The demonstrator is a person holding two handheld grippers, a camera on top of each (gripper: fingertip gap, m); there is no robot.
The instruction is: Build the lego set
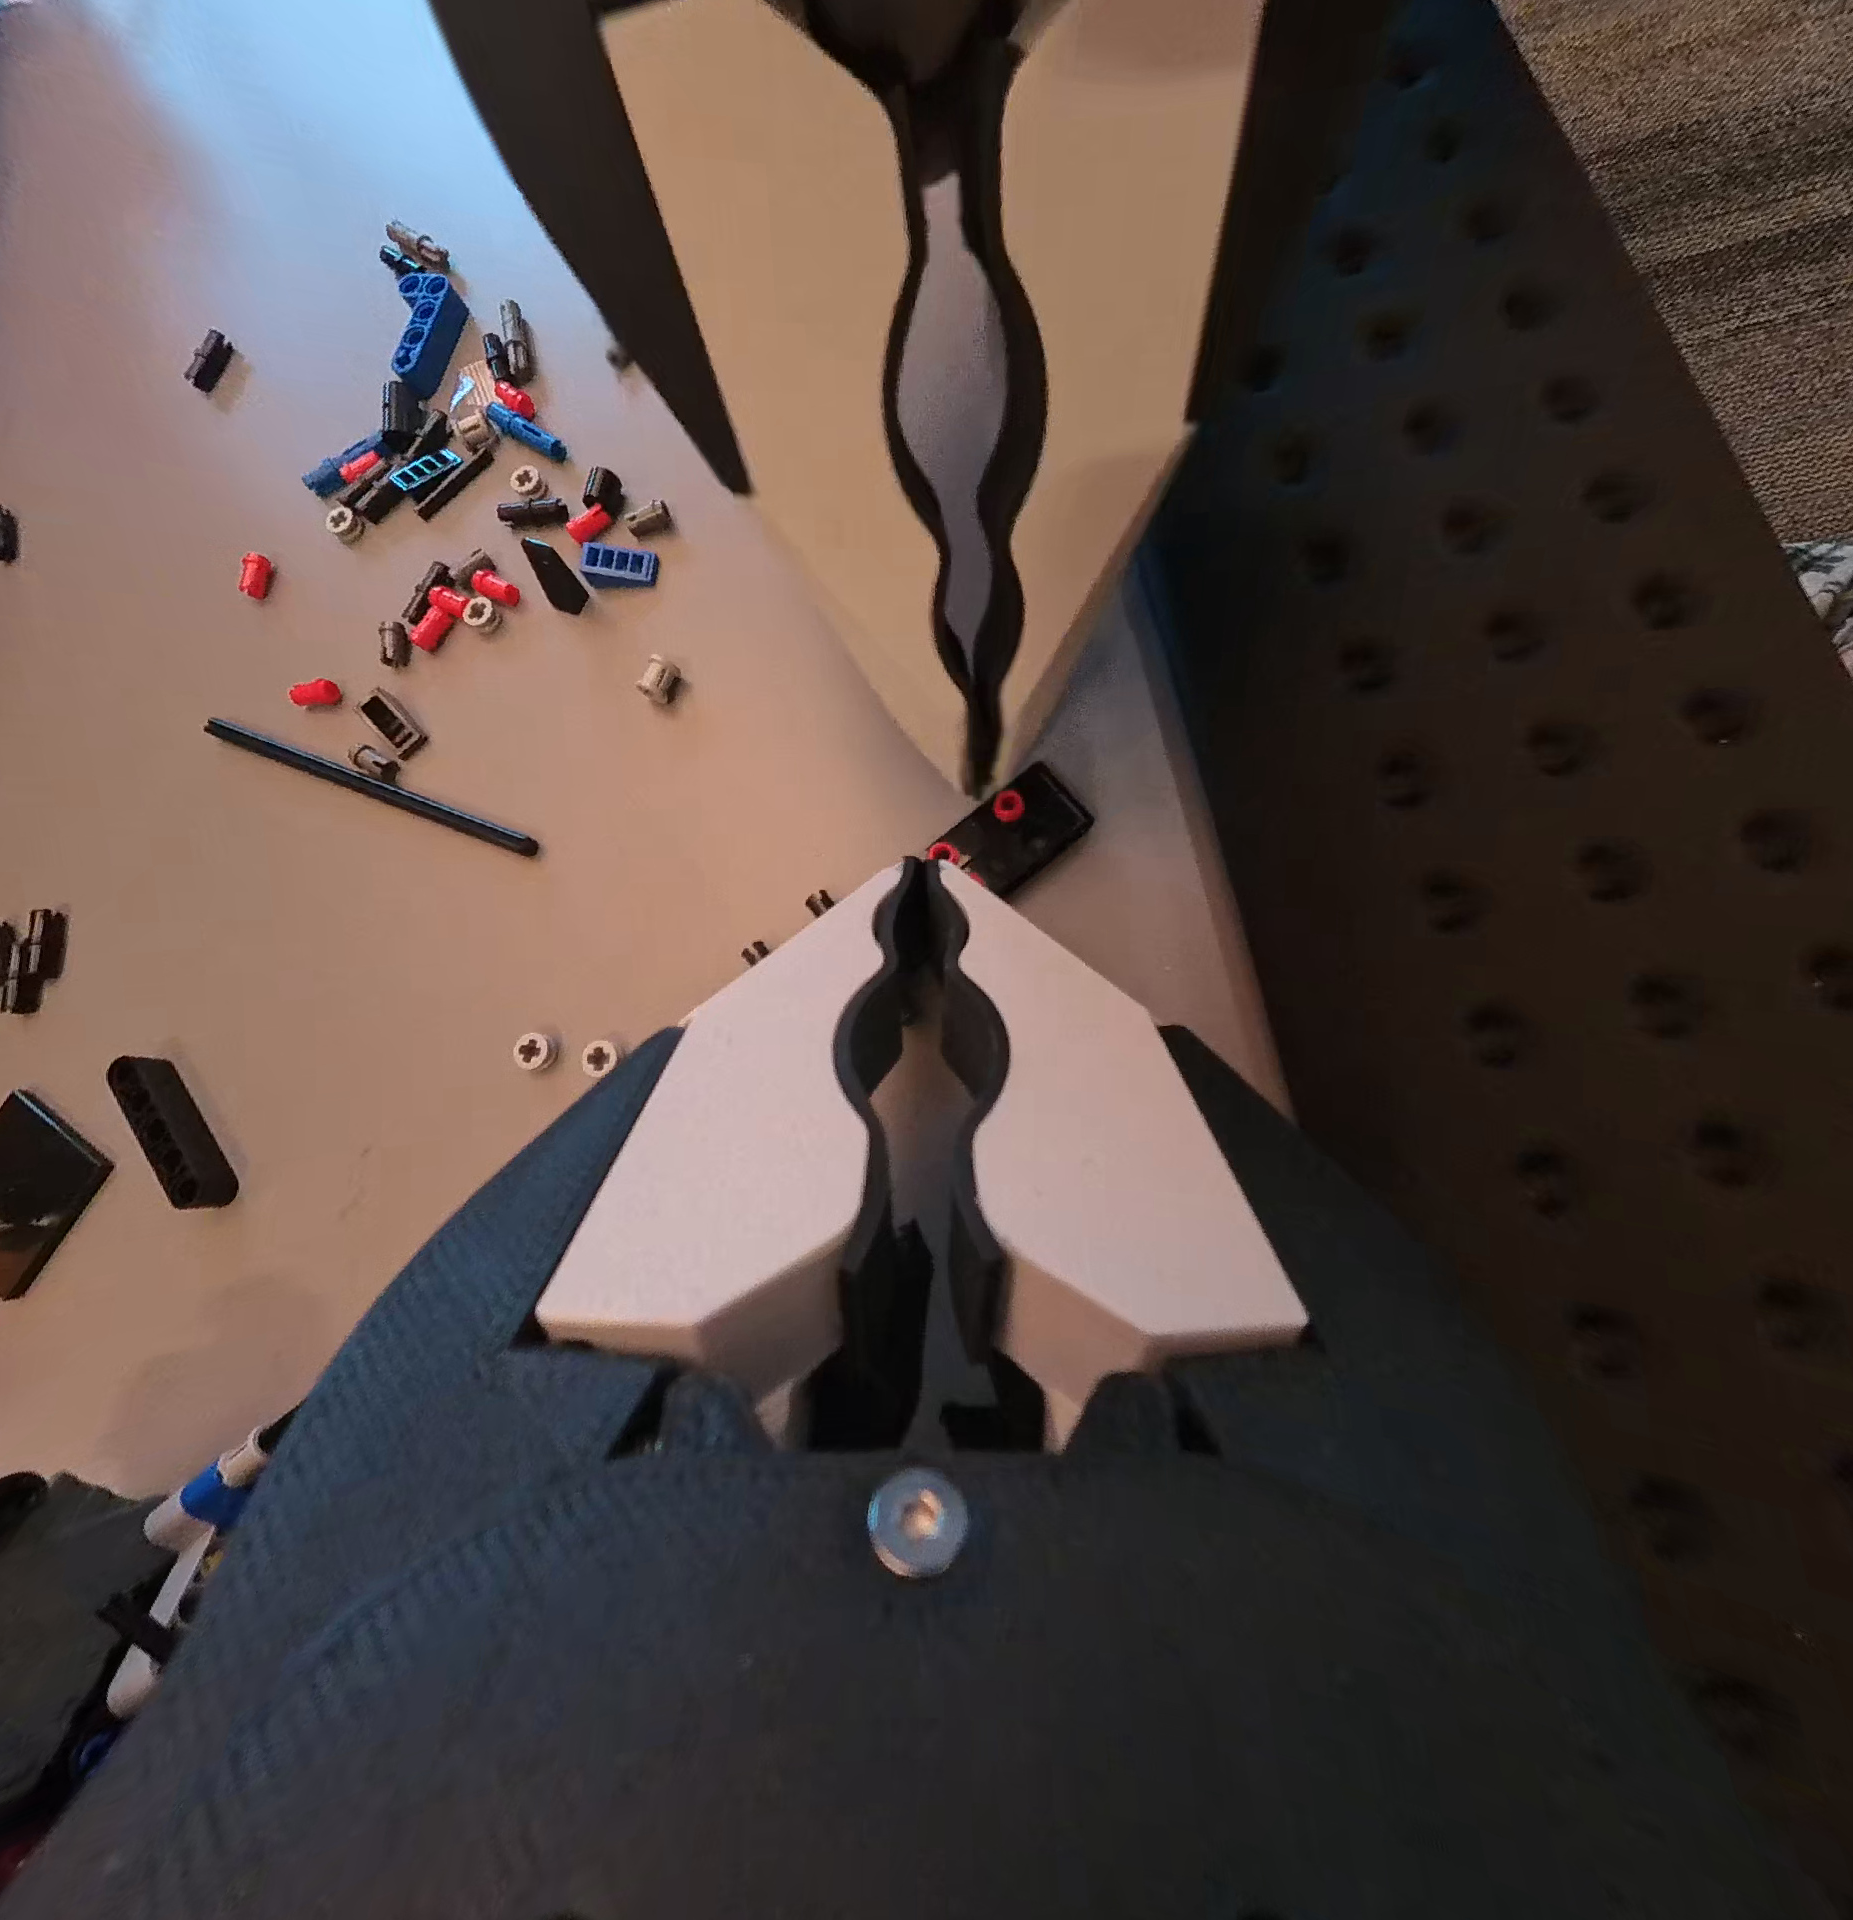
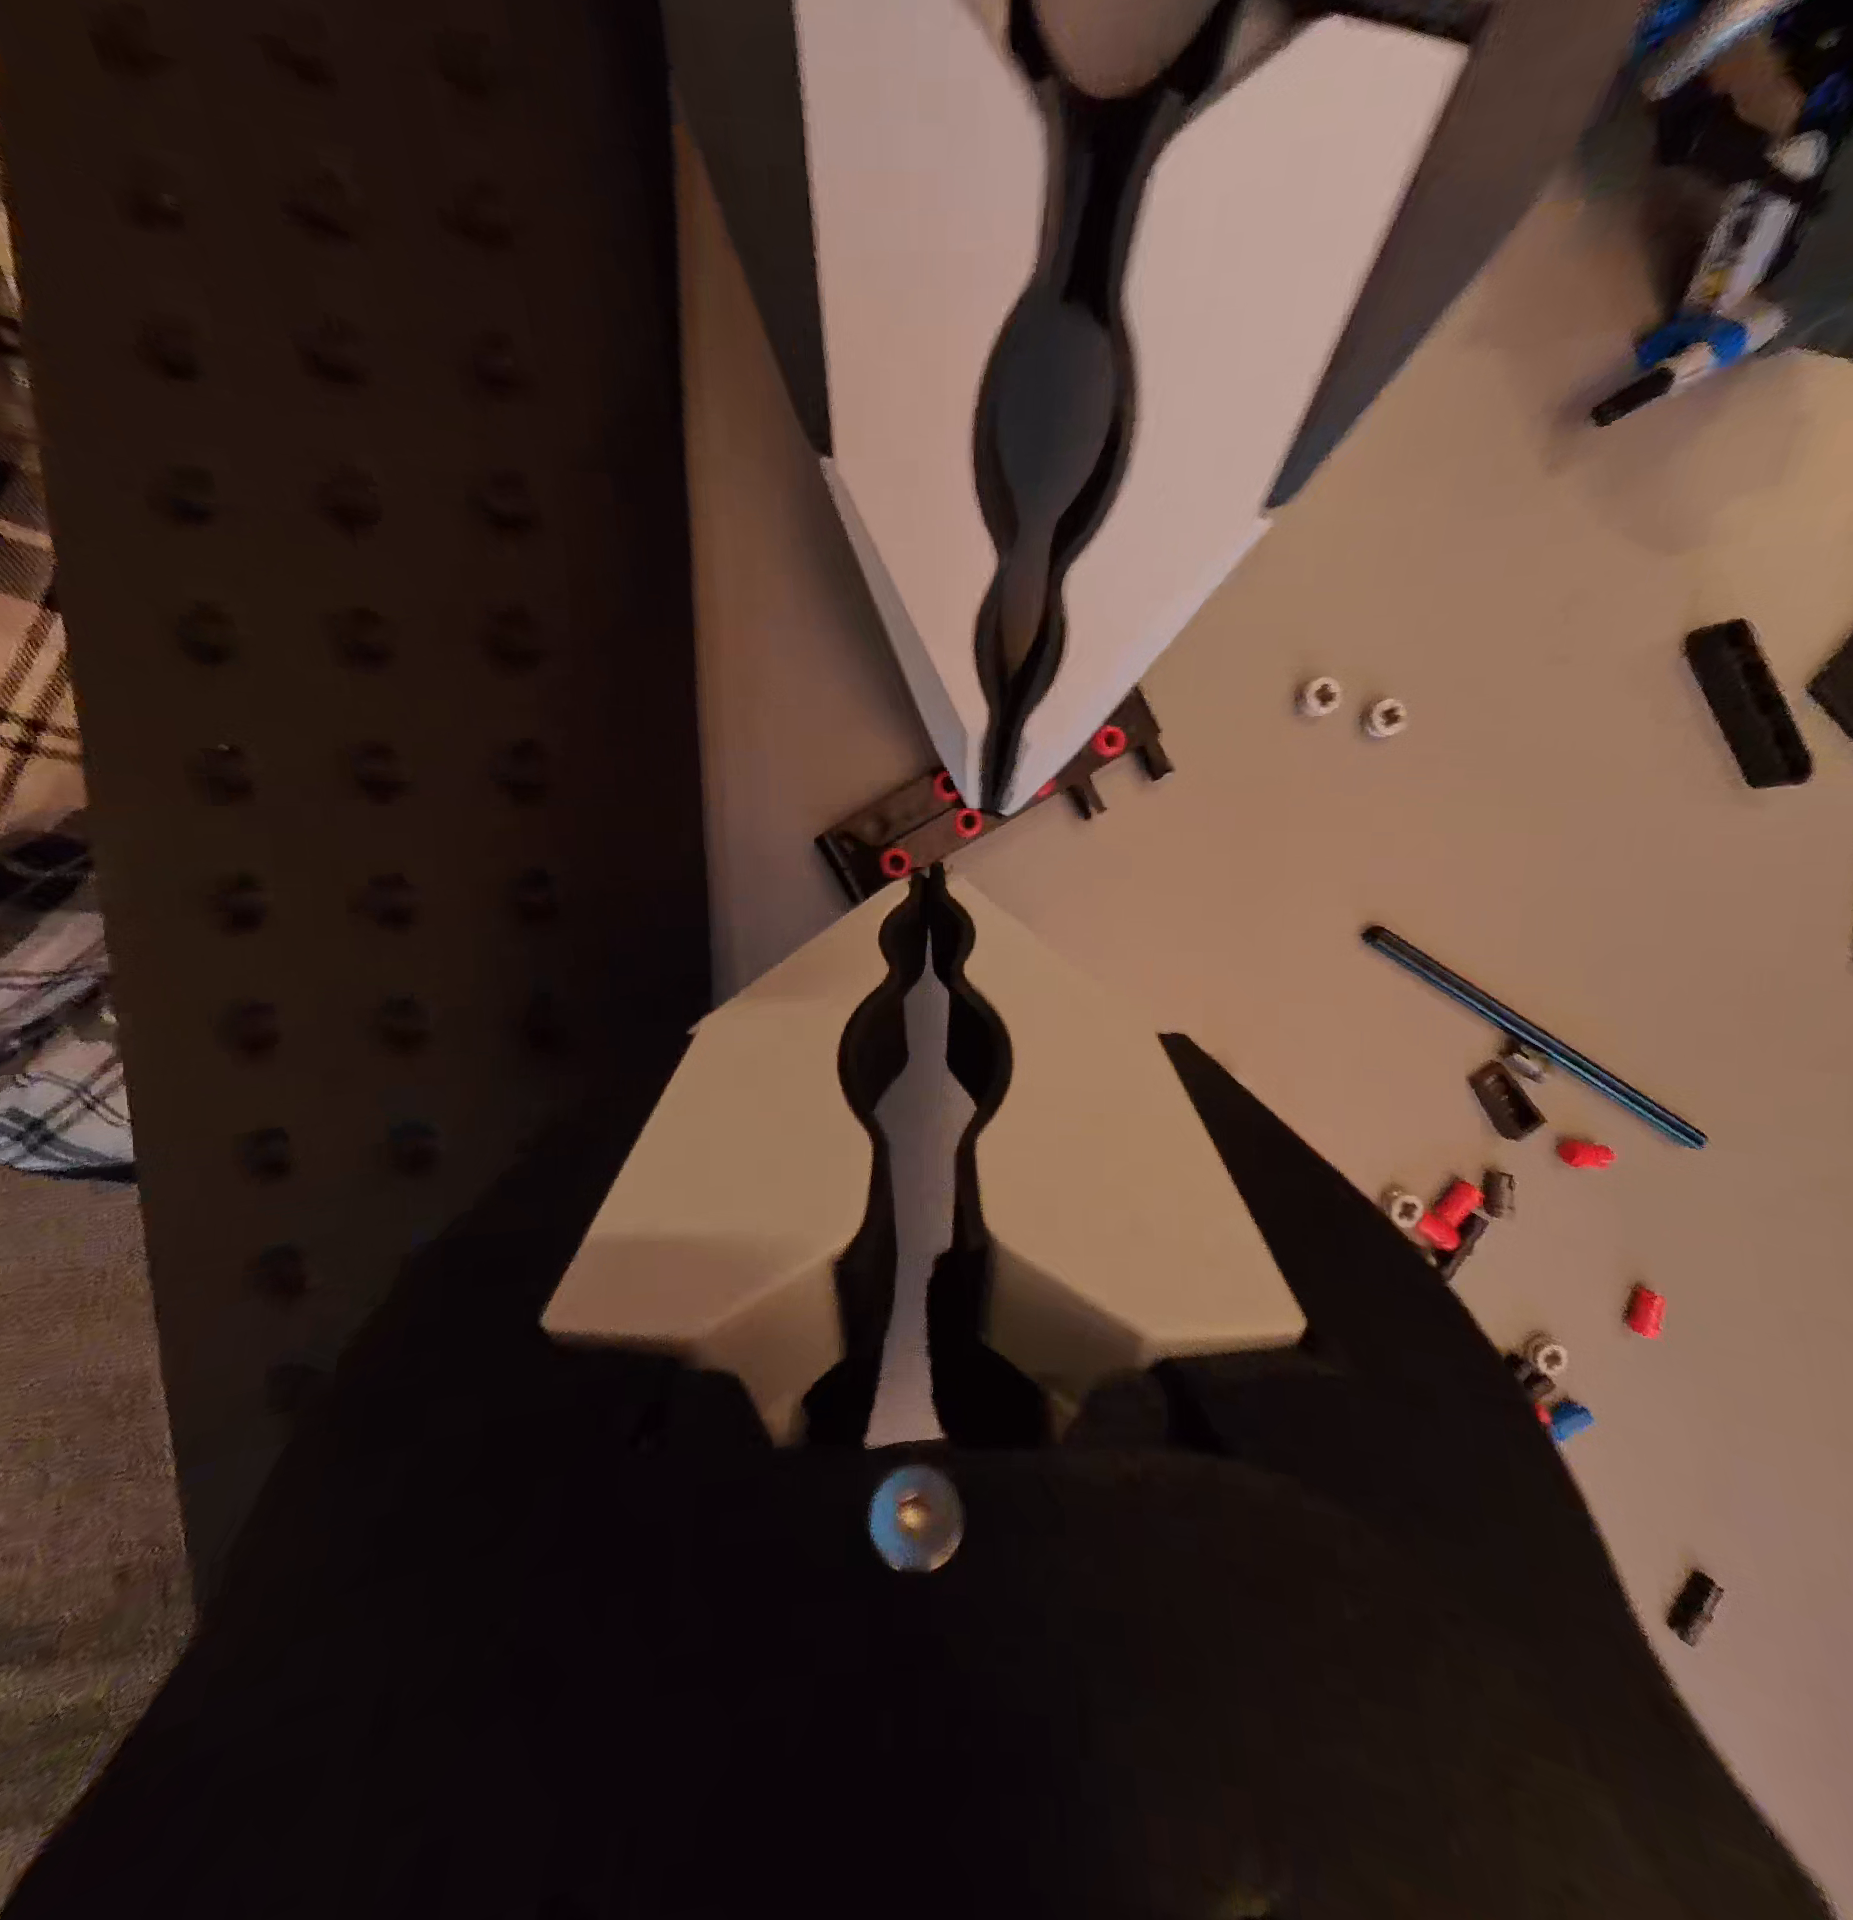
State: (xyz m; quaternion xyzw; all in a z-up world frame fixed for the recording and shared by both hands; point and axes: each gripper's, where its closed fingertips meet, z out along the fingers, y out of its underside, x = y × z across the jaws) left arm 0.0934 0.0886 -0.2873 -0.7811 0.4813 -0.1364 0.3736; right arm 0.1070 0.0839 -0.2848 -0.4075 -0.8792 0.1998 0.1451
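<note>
At the bottom of the left wrist view, the left gripper (image 1: 927,883) has its fingertips pressed together, and they meet the near edge of a black beam assembly (image 1: 1026,831) lying flat on the beige tabletop (image 1: 693,831); whether they pinch part of the assembly cannot be told. This assembly is a flat black part fitted with red pins (image 1: 1008,802), their round ends facing upward, and with short black pegs projecting from one long side. Its near half is covered by the left gripper's white fingers. From the opposite side the right gripper (image 1: 979,774) reaches in with its tips also closed together at the assembly's far edge; a grasp on it cannot be confirmed either. Beside the assembly stands a dark perforated panel (image 1: 1524,831), upright along the table edge. Farther out on the table lie two white bushes (image 1: 567,1055), a long black axle (image 1: 371,788), a black liftarm (image 1: 172,1132) and a loose pile of red, blue and black pieces (image 1: 465,457). At the lower left, a partly built model (image 1: 174,1558) is cut off by the frame and blurred.
</note>
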